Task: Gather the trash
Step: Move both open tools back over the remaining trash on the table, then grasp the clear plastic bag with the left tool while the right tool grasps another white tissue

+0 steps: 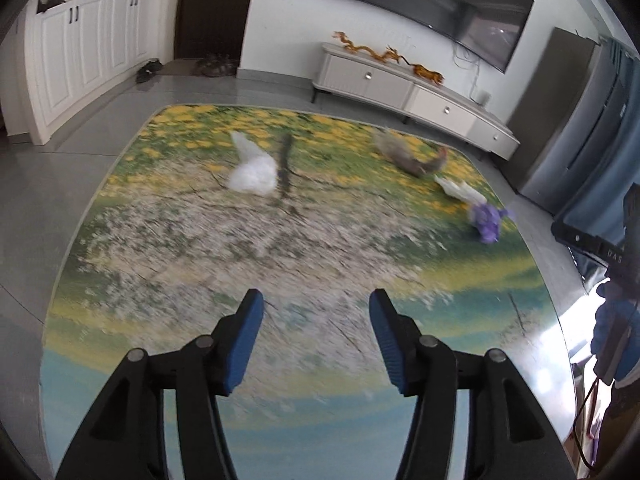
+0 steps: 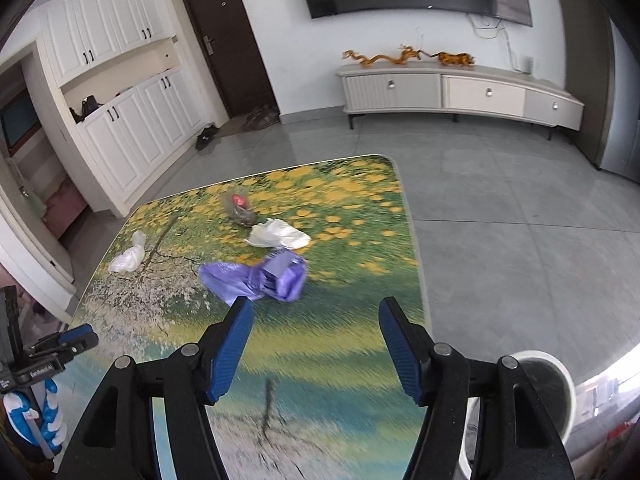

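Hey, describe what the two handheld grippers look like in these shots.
Both match. The left gripper and right gripper have black plastic linkage arms with round silver pivot pins, ending in blue ribbed finger pads. No cables or sleeves show on either.

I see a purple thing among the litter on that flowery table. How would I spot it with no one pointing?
Find the table printed with yellow flowers, in front of the TV wall. Four crumpled bits of litter lie on it; the purple bag is nearest the right gripper. It is the only purple piece: beside it lies a cream bag, farther off a greyish wrapper.
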A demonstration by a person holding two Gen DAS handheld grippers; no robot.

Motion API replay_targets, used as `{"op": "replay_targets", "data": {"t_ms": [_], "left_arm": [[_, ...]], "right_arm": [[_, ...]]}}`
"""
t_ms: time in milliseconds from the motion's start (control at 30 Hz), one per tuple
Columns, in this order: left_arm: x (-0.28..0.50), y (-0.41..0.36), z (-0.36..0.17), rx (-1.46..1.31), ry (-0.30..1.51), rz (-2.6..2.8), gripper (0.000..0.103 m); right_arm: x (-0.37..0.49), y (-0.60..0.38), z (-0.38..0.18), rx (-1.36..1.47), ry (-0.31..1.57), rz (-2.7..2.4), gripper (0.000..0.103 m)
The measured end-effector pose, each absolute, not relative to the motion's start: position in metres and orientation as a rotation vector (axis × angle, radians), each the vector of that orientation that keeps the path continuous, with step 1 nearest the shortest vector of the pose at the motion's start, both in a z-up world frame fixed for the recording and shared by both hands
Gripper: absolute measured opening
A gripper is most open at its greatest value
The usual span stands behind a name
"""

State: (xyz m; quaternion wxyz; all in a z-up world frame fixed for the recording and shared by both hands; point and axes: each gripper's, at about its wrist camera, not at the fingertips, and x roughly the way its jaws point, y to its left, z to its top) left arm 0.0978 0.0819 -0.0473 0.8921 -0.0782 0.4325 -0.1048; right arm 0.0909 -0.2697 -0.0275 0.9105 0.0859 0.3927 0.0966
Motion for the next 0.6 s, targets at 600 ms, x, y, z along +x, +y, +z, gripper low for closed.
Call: {"op": "replay_targets", "data": {"t_ms": [600], "left_arm": [[0.176,0.106,-0.043,-0.118,0.856,-0.143,0.056]], "right_arm": [[0.197,-0.219,-0.045,-0.008,0.892,0.383,0.065]]}}
